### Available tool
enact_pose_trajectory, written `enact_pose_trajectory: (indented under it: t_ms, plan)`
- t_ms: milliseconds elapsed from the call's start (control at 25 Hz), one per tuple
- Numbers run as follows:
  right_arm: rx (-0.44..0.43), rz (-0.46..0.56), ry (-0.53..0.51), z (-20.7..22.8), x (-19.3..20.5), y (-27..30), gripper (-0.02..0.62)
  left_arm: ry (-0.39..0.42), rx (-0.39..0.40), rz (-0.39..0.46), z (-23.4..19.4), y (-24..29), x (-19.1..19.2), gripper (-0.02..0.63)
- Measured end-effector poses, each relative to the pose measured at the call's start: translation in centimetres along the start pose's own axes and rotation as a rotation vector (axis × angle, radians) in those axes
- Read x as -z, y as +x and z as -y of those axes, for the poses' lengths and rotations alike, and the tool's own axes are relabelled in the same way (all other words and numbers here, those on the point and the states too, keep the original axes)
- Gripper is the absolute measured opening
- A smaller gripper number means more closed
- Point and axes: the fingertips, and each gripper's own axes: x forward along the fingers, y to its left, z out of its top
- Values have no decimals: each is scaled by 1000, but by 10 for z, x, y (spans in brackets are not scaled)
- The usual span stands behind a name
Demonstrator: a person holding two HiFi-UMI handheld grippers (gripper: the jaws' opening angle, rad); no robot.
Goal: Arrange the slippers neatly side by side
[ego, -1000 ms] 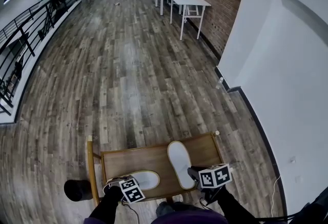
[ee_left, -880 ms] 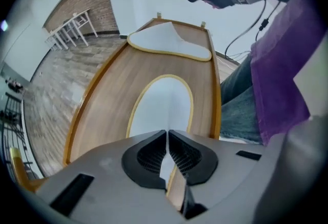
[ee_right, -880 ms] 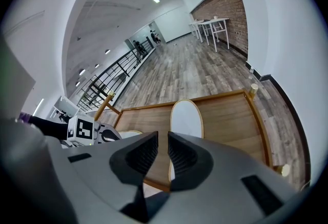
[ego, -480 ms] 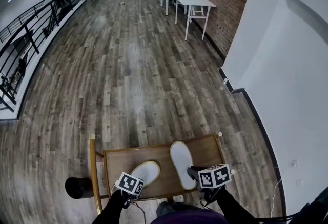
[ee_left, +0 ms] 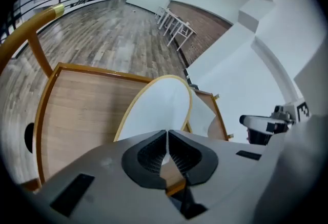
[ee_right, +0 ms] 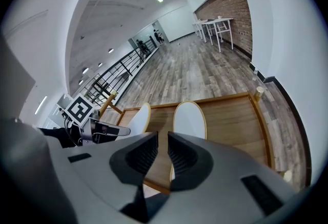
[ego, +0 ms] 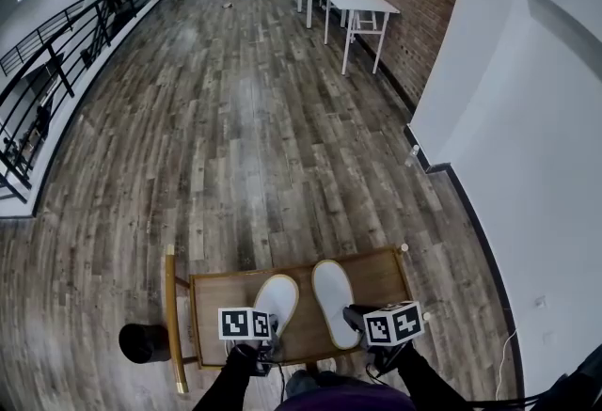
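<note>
Two white slippers with tan rims lie on a wooden seat [ego: 218, 304]. The left slipper [ego: 277, 295] [ee_left: 159, 107] points away from me, close beside the right slipper [ego: 333, 294] [ee_right: 189, 120] and nearly parallel to it. My left gripper [ego: 265, 330] [ee_left: 167, 138] is shut on the left slipper's heel end, and the white sole runs out from between its jaws. My right gripper [ego: 357, 317] [ee_right: 163, 154] stands at the right slipper's heel. Its jaws are a little apart, bare wood shows in the gap, and the heel passes under one finger.
The seat has a raised wooden rim and corner posts [ego: 403, 249]. A black round object [ego: 143, 344] stands on the plank floor to its left. A white wall [ego: 527, 212] runs close on the right. Far off are white tables [ego: 350, 0], a railing [ego: 47, 80] and people.
My left gripper moved right and rolled, swinging the left slipper from crosswise to pointing away, next to the right slipper. The right gripper and right slipper stayed put.
</note>
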Motion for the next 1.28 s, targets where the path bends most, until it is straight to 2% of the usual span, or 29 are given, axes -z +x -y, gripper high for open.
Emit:
enact_pose_trajectory:
  t_ms: [240, 400, 480, 680, 920, 1280]
  plan:
    - [17, 5, 5, 6, 0, -5, 58, -273, -1, 120, 3, 12, -14, 12]
    - [18, 6, 9, 9, 0, -8, 58, -403, 21, 172, 11, 22, -20, 11]
    - [21, 3, 10, 11, 1, -9, 58, -438, 23, 182, 15, 27, -21, 11]
    - [17, -4, 8, 11, 1, -7, 58, -363, -20, 146, 16, 38, -22, 11]
    - [21, -13, 13, 14, 2, -7, 58, -349, -38, 99, 9, 52, -21, 12]
    - [32, -25, 11, 16, 0, -2, 58, -187, -36, 13, 10, 64, -19, 12]
